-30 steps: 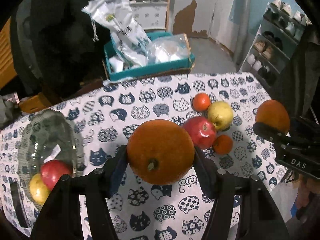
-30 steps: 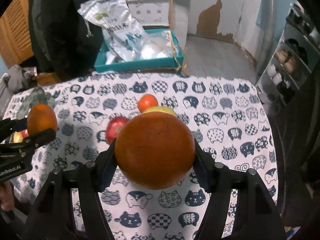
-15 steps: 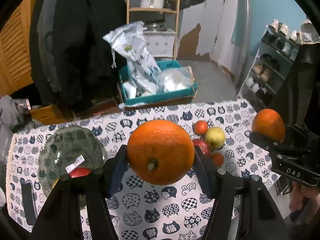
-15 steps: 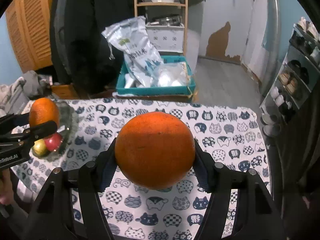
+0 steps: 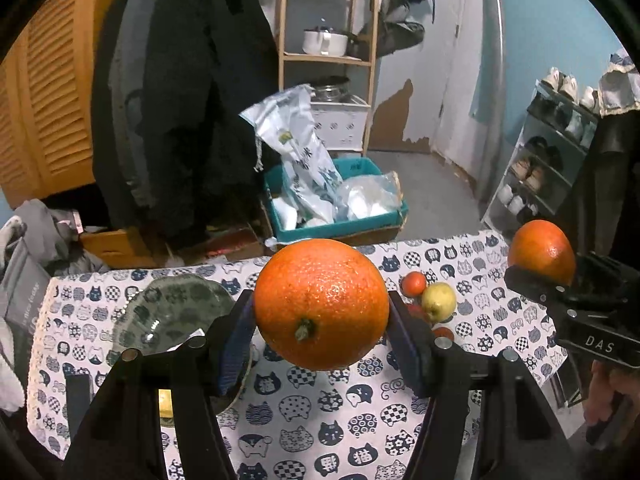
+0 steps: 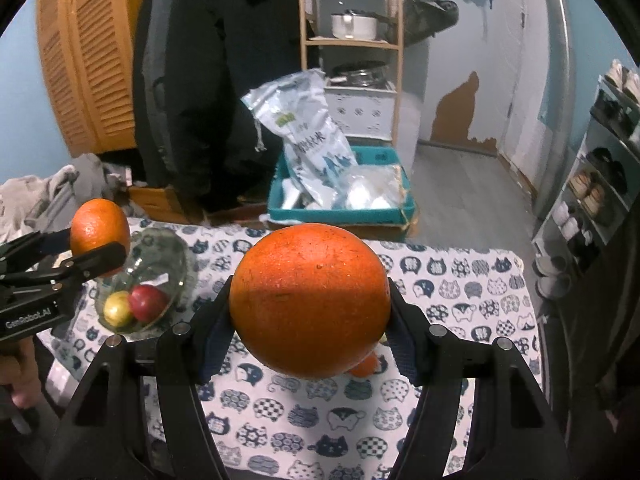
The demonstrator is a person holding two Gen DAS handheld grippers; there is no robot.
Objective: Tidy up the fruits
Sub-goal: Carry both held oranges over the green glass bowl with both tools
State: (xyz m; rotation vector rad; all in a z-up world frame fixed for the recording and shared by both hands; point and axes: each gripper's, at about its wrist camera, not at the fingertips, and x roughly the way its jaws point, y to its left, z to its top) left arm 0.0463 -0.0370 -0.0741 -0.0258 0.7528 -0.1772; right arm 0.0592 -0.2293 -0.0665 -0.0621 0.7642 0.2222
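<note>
My left gripper (image 5: 321, 316) is shut on a large orange (image 5: 321, 304), held high above the cat-print table. My right gripper (image 6: 310, 312) is shut on a second orange (image 6: 310, 300), also high above the table. Each shows in the other's view: the right one's orange (image 5: 541, 250) at the right, the left one's orange (image 6: 100, 229) at the left. A glass bowl (image 6: 170, 254) at the table's left holds a red apple (image 6: 148, 303) and a yellow fruit (image 6: 117, 309). A small orange fruit (image 5: 413, 283) and a yellow apple (image 5: 439, 302) lie loose at the table's right.
Behind the table a teal crate (image 5: 352, 229) holds plastic bags. A wooden shelf (image 5: 326, 56) with pots, dark coats (image 5: 192, 112) and a shoe rack (image 5: 548, 172) stand around. A dark flat object (image 5: 78, 396) lies on the table's left edge.
Both grippers have risen well above the table with their oranges, so the table looks smaller and farther. The view has tilted up toward the room.
</note>
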